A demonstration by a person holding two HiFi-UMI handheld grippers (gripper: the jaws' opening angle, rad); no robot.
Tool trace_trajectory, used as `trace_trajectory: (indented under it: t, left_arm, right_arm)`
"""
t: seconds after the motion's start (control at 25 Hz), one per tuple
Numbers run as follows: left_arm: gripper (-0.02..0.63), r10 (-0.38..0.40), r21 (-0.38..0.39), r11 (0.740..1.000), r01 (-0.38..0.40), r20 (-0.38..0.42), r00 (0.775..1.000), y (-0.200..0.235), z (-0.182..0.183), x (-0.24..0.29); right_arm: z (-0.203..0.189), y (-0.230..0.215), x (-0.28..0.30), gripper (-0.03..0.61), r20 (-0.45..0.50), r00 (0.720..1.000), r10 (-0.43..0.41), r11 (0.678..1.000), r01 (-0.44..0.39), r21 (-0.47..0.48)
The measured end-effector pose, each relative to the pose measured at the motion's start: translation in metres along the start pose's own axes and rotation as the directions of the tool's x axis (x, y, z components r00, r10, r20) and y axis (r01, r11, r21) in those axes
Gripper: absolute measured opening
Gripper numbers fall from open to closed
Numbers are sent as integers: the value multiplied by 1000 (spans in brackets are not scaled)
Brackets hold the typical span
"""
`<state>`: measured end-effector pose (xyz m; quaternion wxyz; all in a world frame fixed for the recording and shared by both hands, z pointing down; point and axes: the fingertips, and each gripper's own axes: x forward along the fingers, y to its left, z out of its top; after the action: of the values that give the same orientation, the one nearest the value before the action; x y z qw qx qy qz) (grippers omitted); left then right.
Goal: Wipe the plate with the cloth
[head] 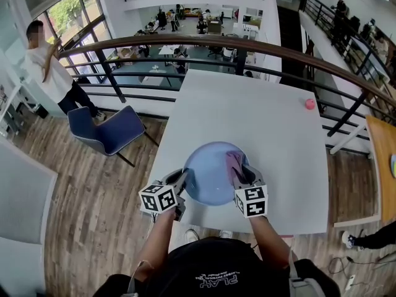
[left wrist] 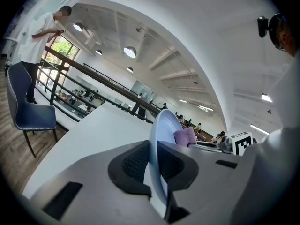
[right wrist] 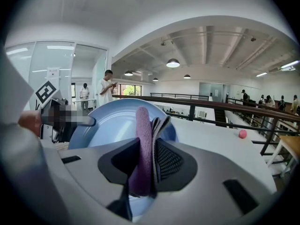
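Two grippers logged, L and R. Status of L? (Insp.)

L gripper (left wrist: 152, 161) is clamped on the plate (left wrist: 164, 125) rim. The rim sits edge-on btwn both pads. Head view puts this grip at the plate's near-left. (Asst.)

And R? (Insp.)

R gripper (right wrist: 149, 161) is closed on the cloth (right wrist: 144, 139). Cloth is purple and folded, w/ a grey layer on its right face. It is pinched btwn the pads, and the fold sticks out past the tips. (Asst.)

Cloth vs. plate? (Insp.)

Cloth lies over the plate's inner face, right portion. Head view suggests contact; how firmly it presses, cannot tell. (Asst.)

Plate location, attitude? (Insp.)

Pale blue, round, at the near edge of the white table (head: 247, 104), btwn the two grippers. Its hollow faces the R gripper view. Whether the far rim is lifted off the table: cannot tell. (Asst.)

Operator? (Insp.)

One forearm runs in behind each marker cube, and the black top shows at the bottom of head view. (Asst.)

Other items? (Insp.)

Pink ball (head: 310, 104) near the table's far-right edge, well apart from the plate. Blue chair (head: 108, 132) on the wood floor, left of the table. Person (head: 52, 73) in a white top stands beyond the chair, beside the railing (head: 247, 45). The railing runs past the table's far end. (Asst.)
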<state>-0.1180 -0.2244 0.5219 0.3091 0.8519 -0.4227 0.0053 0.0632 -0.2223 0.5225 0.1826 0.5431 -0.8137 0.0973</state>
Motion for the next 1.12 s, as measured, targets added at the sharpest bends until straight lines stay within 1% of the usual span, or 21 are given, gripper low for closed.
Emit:
trace_trajectory:
  t: [0.24, 0.36, 0.48, 0.6, 0.76, 1.0, 1.12]
  left_arm:
    - [40, 10, 6, 1000, -10, -10, 1000, 4, -5, -2]
    - [38, 23, 3, 1000, -23, -11, 1000, 7, -5, -4]
    - [35, 36, -2, 999, -36, -7, 999, 11, -4, -5]
    - [31, 42, -14, 999, -42, 1, 999, 15, -3, -6]
    - [28, 39, -36, 999, -39, 14, 999, 17, -2, -7]
    - [27, 37, -45, 998, -36, 24, 999, 16, 1, -8]
    - [28, 23, -66, 998, -20, 35, 999, 12, 1, -5]
  right_arm:
    - [-6, -9, -1, 104, -21, 999, -35, 999, 35, -17]
    - [-3, -5, -4, 104, -12, 999, -33, 999, 33, -11]
    - [5, 7, -8, 104, 6, 1000, -10, 1000, 10, -14]
    - [13, 27, -11, 106, 20, 999, 35, 999, -35, -24]
    - [18, 66, -12, 104, 30, 991, 133, 991, -133, -26]
    - [15, 128, -9, 104, -2, 959, 285, 957, -284, -61]
    - [11, 143, -5, 104, -16, 945, 326, 942, -326, -73]
